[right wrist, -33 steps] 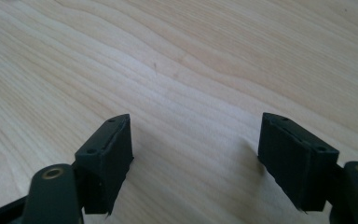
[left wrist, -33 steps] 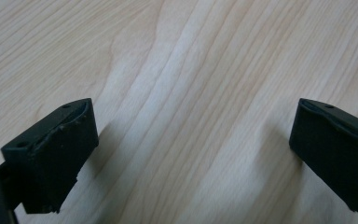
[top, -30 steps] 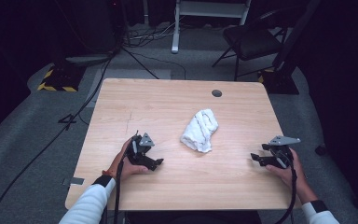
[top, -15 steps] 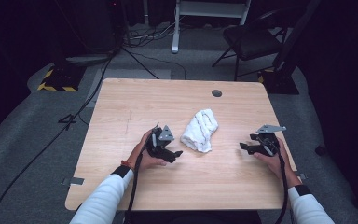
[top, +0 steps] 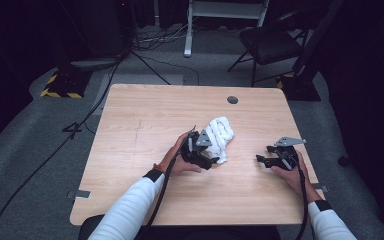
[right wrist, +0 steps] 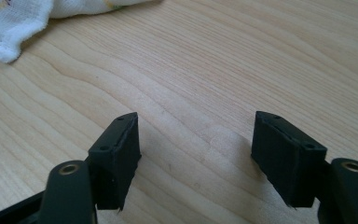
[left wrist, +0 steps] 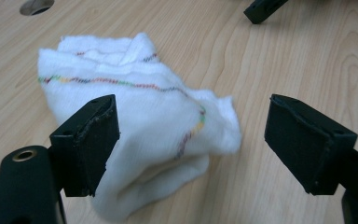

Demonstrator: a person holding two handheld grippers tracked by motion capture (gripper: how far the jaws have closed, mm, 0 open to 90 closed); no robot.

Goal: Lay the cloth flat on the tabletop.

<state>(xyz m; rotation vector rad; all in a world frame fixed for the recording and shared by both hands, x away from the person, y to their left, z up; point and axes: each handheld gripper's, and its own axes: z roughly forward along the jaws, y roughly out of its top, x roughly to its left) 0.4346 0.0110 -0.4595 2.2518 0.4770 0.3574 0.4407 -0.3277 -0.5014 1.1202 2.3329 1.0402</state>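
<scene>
Your left gripper [top: 211, 159] reaches in low, jaws narrowing but wide, one pad against the white cloth [top: 219, 137] mid-table, nothing clamped; your right gripper [top: 261, 159] sits near the right edge, jaws apart, easing closed, empty

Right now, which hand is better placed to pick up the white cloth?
Left. The left gripper sits at the white cloth, its open fingers framing the near edge. The right gripper is open over bare table, well off to the cloth's side.
</scene>
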